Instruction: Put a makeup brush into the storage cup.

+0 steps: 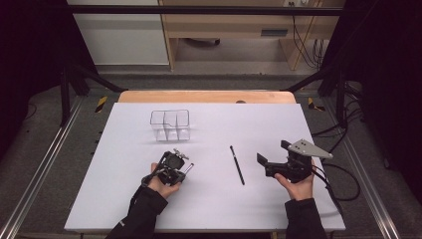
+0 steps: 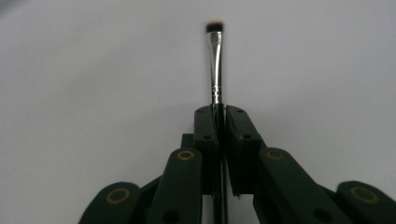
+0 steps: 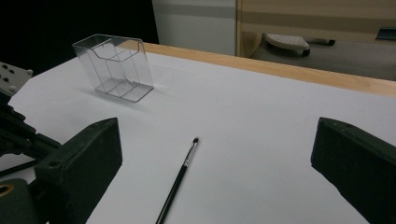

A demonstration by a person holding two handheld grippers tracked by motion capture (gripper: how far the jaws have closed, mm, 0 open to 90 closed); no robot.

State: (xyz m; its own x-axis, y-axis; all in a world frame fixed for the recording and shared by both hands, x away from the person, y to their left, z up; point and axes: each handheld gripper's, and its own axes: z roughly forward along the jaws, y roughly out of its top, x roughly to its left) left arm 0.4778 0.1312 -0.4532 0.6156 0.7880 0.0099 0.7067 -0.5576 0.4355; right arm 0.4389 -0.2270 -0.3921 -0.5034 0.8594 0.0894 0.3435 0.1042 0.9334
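The left tongs (image 1: pixel 185 168), low and left of centre in the high view, are clamped tight on a slim makeup brush with a silver ferrule and dark flat tip (image 2: pixel 215 65). It pokes straight out past the pads, so I'd guess the grip sits on the handle to keep the bristle end free for dropping into the clear plastic divided organizer box (image 1: pixel 170 124) up and left of centre. The right tongs (image 1: pixel 271 158), lower right, gape wide with nothing in them, aimed toward a second thin black brush (image 1: pixel 237 165) lying loose mid-frame, probably next in line. Everything sits on a white sheet over a wooden desk (image 1: pixel 206 96), dark frame rails and cables at the sides, pale cabinets behind.
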